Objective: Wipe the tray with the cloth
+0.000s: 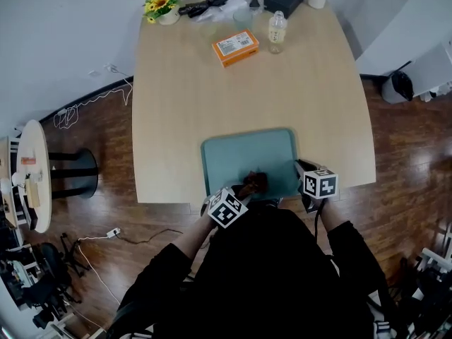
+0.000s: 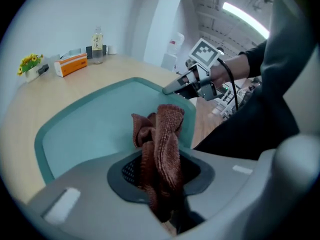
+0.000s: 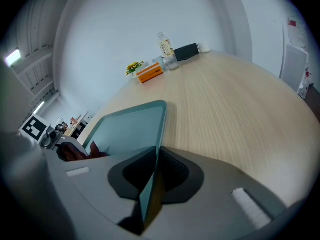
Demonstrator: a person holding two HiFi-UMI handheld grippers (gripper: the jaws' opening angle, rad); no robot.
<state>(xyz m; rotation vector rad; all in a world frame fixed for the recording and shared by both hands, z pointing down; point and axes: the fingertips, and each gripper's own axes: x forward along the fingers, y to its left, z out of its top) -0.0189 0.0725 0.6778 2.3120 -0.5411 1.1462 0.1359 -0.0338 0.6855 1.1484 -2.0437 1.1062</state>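
Tray: the teal tray (image 1: 248, 145) is lying at the near edge of the table (image 1: 247, 83), directly in front of the person.
Cloth: the rust-brown cloth (image 2: 162, 131) is hanging bunched over the tray's near part; whether it is pressing on the tray floor cannot be told.
Left gripper: the left gripper (image 1: 245, 188) is clamping the cloth, whose folds are standing out past the jaw tips.
Right gripper: the right gripper (image 3: 151, 186) is pinching the tray's thin right rim between closed jaws, apparently steadying it.
Step in hand: wiping is judged to be under way, with the cloth working along the near side and most of the tray floor lying bare beyond it.
Next move: this is calling for the cloth to be pressed flat and swept toward the far corners — in overlapping passes, since the bunch is covering little — while the rim grip is holding the tray against sliding.
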